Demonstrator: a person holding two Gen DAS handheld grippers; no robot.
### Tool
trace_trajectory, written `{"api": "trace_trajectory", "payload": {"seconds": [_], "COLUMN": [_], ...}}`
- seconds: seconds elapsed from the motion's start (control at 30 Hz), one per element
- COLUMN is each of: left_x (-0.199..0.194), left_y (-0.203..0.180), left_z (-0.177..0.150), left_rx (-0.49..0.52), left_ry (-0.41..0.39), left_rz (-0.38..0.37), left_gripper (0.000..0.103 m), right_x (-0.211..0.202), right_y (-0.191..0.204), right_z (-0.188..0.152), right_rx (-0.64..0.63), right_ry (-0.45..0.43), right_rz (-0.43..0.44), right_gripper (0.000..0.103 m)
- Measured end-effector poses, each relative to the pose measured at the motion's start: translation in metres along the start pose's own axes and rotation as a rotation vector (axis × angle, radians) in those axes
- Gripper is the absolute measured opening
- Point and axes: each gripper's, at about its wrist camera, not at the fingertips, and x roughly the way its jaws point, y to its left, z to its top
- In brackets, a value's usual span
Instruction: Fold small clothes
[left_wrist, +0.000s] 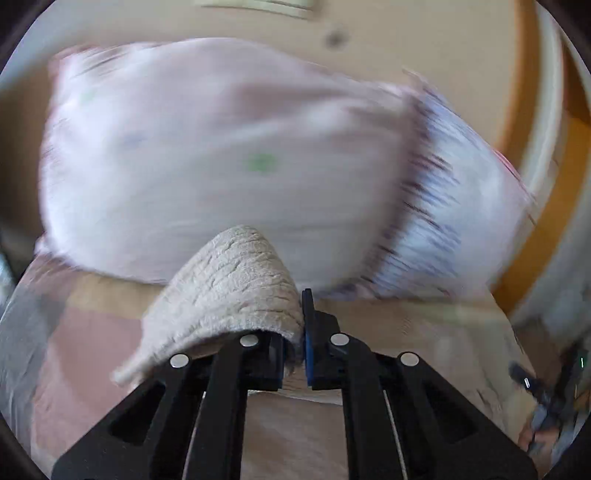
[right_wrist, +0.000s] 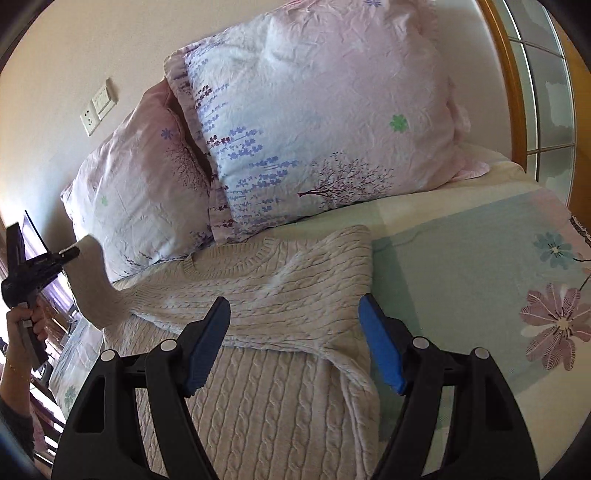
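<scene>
A cream cable-knit sweater (right_wrist: 258, 295) lies on the bed, with its right sleeve folded across the chest. My left gripper (left_wrist: 295, 332) is shut on the left sleeve's cuff (left_wrist: 229, 280). It also shows in the right wrist view (right_wrist: 70, 253), holding the sleeve (right_wrist: 92, 284) lifted at the sweater's left. My right gripper (right_wrist: 291, 343) is open and empty, hovering just above the folded sleeve in the sweater's middle.
Two floral pillows (right_wrist: 314, 122) (right_wrist: 140, 195) lean against the wall behind the sweater. The flowered bed sheet (right_wrist: 480, 266) spreads to the right. A wooden window frame (right_wrist: 509, 74) stands at the far right. Wall sockets (right_wrist: 98, 107) are on the left wall.
</scene>
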Motion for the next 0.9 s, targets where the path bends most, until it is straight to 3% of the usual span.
{"api": "trace_trajectory", "payload": {"seconds": [0.03,0.07,0.13,0.2,0.27,0.37,0.47,0.6,0.7,0.8,0.9], "left_x": [0.016,0.032,0.056,0.060,0.042,0.002,-0.040,-0.069,-0.084,-0.092,-0.098], "left_y": [-0.047,-0.085,-0.137,-0.146,-0.121,-0.053,0.008,0.062,0.068,0.060,0.058], "left_z": [-0.008,-0.019,-0.045,-0.063,-0.076,-0.087,-0.116,-0.149,-0.165,-0.174,-0.183], "left_rx": [0.102,0.183,0.303,0.359,0.341,0.212,0.087,-0.094,-0.149,-0.145,-0.134], "left_ry": [0.031,0.070,0.145,0.188,0.184,0.182,0.200,0.228,0.205,0.184,0.170], "left_rz": [-0.080,-0.146,-0.173,-0.157,-0.130,-0.094,0.009,0.051,0.036,0.046,0.077], "left_gripper": [0.027,0.053,0.058,0.058,0.062,0.072,0.073,0.074,0.076,0.080,0.082], "right_x": [0.000,0.002,0.001,-0.009,-0.026,-0.048,-0.061,-0.057,-0.014,0.050,0.121], "right_y": [-0.004,-0.007,-0.013,-0.022,-0.033,-0.052,-0.058,-0.019,0.038,0.078,0.089], "right_z": [-0.002,-0.004,-0.010,-0.019,-0.032,-0.055,-0.072,-0.056,-0.029,-0.002,0.018], "right_rx": [0.012,0.024,0.047,0.073,0.083,0.131,0.174,0.101,0.001,-0.064,-0.040], "right_ry": [0.009,0.022,0.053,0.082,0.099,0.142,0.169,0.114,0.121,0.146,0.217], "right_rz": [-0.001,-0.001,-0.011,-0.006,-0.013,-0.018,-0.016,0.027,0.107,0.021,-0.105], "right_gripper": [0.073,0.073,0.073,0.073,0.073,0.073,0.073,0.073,0.072,0.062,0.060]}}
